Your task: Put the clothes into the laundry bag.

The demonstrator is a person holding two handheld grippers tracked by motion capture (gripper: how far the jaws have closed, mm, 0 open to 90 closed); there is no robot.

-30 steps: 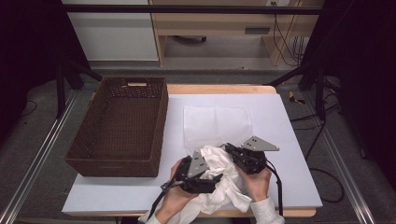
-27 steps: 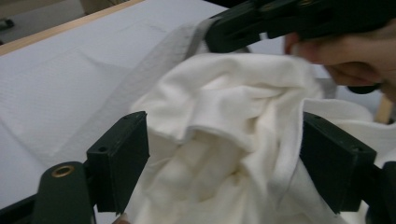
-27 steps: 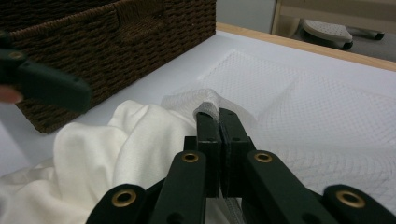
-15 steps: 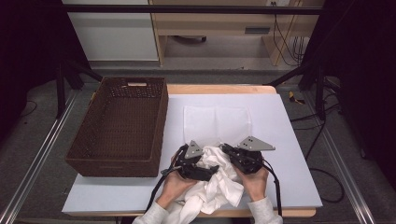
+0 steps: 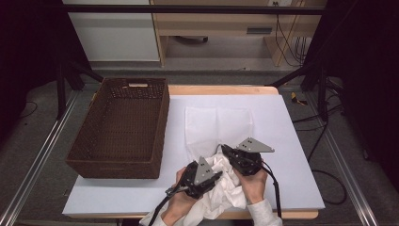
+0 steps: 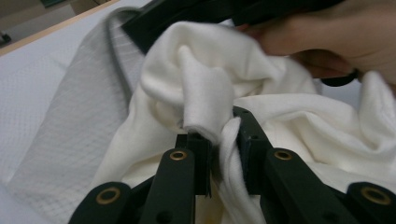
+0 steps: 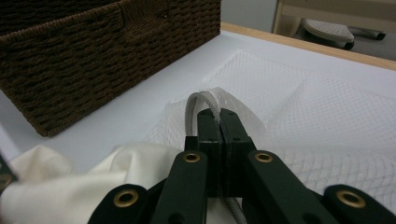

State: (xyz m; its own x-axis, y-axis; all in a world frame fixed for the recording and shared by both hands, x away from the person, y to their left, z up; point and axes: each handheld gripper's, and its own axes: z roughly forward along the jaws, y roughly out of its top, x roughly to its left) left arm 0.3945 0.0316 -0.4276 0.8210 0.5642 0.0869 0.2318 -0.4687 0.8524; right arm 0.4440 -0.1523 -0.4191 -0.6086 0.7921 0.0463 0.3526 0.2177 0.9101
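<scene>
A white mesh bag (image 5: 219, 123) lies flat on the white table, its near edge lifted. My right gripper (image 5: 222, 149) is shut on the bag's grey rim (image 7: 194, 105), seen close in the right gripper view (image 7: 218, 116). A crumpled white cloth (image 5: 226, 190) sits at the bag's mouth, between both hands. My left gripper (image 5: 217, 176) points into it. Its jaws have just been closing, and a fold of the cloth (image 6: 205, 79) is now pinched between them (image 6: 219, 128). The mesh (image 6: 74, 121) lies behind the cloth.
A dark brown wicker basket (image 5: 162, 117) stands on the left part of the table, with nothing visible inside it; its wall (image 7: 93, 56) rises close to the bag. The table's near edge runs just under the hands. Cables trail from both grippers.
The left gripper has shifted a little right and toward me into the cloth, and its jaws have closed on a fold. The right gripper has stayed put on the bag's rim.
</scene>
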